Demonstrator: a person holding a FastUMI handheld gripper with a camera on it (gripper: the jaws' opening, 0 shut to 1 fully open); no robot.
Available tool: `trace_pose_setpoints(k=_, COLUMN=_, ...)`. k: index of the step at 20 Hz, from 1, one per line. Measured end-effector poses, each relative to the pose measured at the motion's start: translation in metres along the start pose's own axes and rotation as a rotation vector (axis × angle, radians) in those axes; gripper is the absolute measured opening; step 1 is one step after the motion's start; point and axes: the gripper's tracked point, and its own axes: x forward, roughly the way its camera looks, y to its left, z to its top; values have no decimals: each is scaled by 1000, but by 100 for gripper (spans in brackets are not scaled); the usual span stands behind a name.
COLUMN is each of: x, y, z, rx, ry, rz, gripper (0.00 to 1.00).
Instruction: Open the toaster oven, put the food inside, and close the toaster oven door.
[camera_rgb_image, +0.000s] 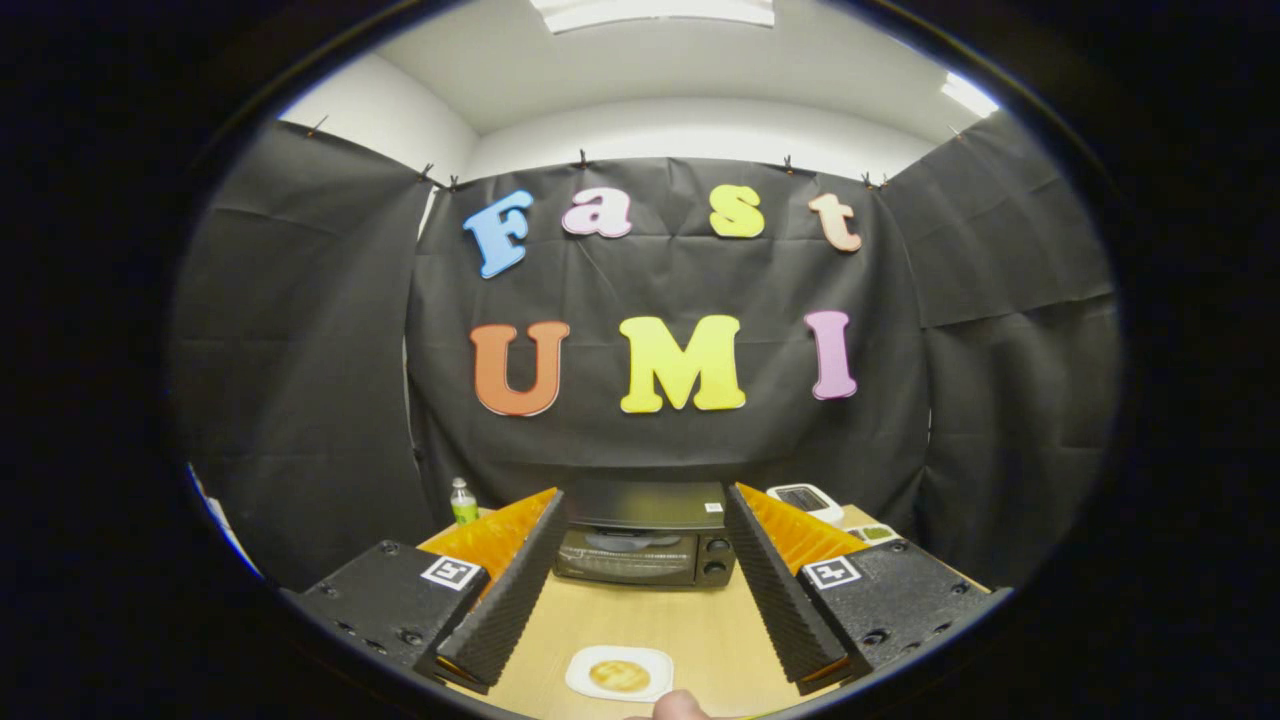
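A black toaster oven (645, 545) stands at the far side of the wooden table (640, 625), its glass door shut and its knobs on the right. Nearer to me, a small white plate (590, 688) holds a round golden piece of food (619, 676). My gripper (640, 525) is held above the table, open wide with nothing between its fingers. The oven shows between and beyond the fingertips, and the plate lies below, between the finger bases.
A small bottle (462, 500) with a green label stands at the table's back left. A white device (806, 500) and a small green-and-white item (873, 533) sit at the back right. A fingertip of a person (678, 706) shows near the plate.
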Motion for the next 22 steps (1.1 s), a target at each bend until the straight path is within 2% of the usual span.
trace_pose_setpoints(k=5, x=21, y=4, z=-12, rx=-13, ry=-6, rz=-1, gripper=100)
trace_pose_setpoints(k=9, x=54, y=8, z=-19, rx=-17, ry=-46, rz=1, gripper=100)
trace_pose_setpoints(k=12, x=94, y=16, z=-26, rx=7, ry=-49, rz=25, gripper=100)
trace_pose_setpoints(k=16, x=158, y=28, z=-55, rx=51, ry=13, rz=49, gripper=100)
trace_pose_setpoints(k=22, x=250, y=45, z=-108, rx=6, ry=97, rz=38, gripper=100)
